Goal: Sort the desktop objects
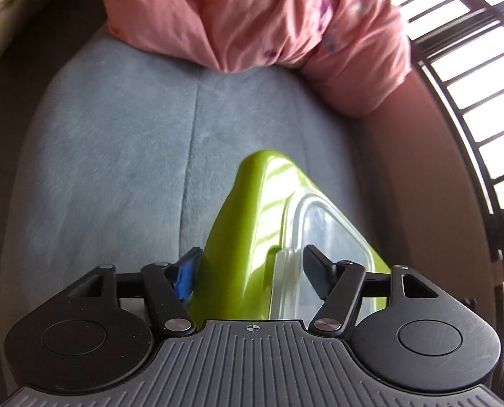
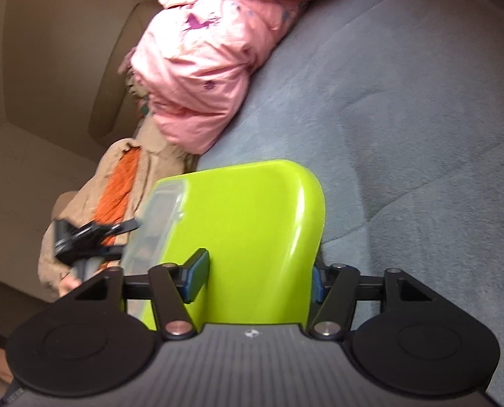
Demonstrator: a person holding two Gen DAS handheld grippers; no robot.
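Observation:
A lime-green box [image 1: 238, 237] with a clear plastic lid [image 1: 323, 224] hangs tilted above a grey-blue plush cover [image 1: 116, 135]. My left gripper [image 1: 252, 261] is shut on it, the blue pad against the green side and the other finger on the clear lid. In the right wrist view the same green box [image 2: 252, 217] fills the centre, its clear lid [image 2: 160, 217] turned to the left. My right gripper [image 2: 258, 264] is shut on the box's green body, one pad on each side. The left gripper [image 2: 92, 234] shows there at the lid side.
A crumpled pink quilt [image 1: 252, 17] [image 2: 201, 68] lies at the far edge of the plush cover [image 2: 404, 118]. A beige and orange cloth [image 2: 123, 176] sits left of the box. A barred window [image 1: 472, 101] stands at the right.

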